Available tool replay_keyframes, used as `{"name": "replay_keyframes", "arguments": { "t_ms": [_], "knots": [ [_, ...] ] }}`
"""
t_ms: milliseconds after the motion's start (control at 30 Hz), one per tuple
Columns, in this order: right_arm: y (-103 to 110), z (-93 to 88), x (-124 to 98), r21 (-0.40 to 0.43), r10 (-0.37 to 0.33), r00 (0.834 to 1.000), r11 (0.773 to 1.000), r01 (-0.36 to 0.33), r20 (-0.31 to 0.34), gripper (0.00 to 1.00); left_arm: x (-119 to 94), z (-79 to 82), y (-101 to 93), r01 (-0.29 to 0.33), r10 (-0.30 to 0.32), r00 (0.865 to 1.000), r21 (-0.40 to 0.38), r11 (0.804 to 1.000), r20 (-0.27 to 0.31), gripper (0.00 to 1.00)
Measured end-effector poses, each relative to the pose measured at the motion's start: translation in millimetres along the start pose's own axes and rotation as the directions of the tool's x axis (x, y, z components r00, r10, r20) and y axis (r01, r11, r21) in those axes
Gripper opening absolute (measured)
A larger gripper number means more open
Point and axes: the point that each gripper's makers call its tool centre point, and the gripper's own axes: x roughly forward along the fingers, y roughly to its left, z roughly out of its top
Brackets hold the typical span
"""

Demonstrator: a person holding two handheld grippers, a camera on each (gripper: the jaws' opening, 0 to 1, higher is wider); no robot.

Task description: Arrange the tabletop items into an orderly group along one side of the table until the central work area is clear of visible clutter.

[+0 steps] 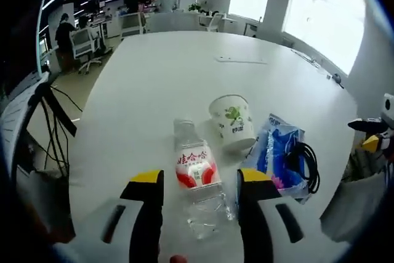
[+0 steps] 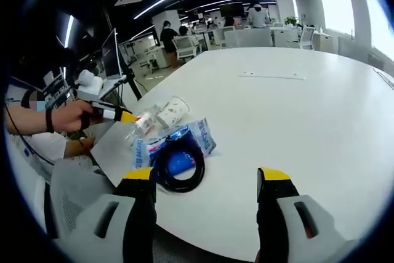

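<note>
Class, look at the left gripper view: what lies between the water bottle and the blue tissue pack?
The paper cup lies on its side between the water bottle and the blue tissue pack, seen in the left gripper view.

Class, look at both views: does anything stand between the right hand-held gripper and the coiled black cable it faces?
Nothing visible does. The right hand-held gripper is open, and only bare white table lies between its jaws and the black cable, which rests on the blue packet. The water bottle and paper cup lie beyond.
</note>
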Motion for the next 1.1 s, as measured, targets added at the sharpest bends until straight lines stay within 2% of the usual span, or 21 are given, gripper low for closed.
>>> {"name": "replay_keyframes", "arguments": {
  "t_ms": [167,267,567,1100],
  "knots": [
    [-1.2,-2.4,1.6,0.005,0.002,1.0,1.0,-0.002,-0.005,0.66,10.5,-2.4,3.6,0.002,-0.002,0.999,-0.001,1.0,-0.049,0.48],
    [-2.0,-3.6,2.0,0.008,0.003,1.0,1.0,-0.003,-0.008,0.66,17.1,-8.6,-3.2,0.048,-0.054,0.993,-0.061,0.997,-0.107,0.5],
    [-5.7,-4.7,1.4,0.01,0.0,1.0,1.0,0.0,-0.018,0.66,34.6,-11.6,-0.8,0.031,-0.036,0.981,-0.031,0.999,-0.189,0.48],
    [-11.7,-5.2,-1.6,0.006,-0.017,0.999,1.0,0.017,-0.029,0.66,55.8,-15.5,3.5,0.004,-0.02,0.95,-0.052,0.999,-0.312,0.45]
  ]
}}
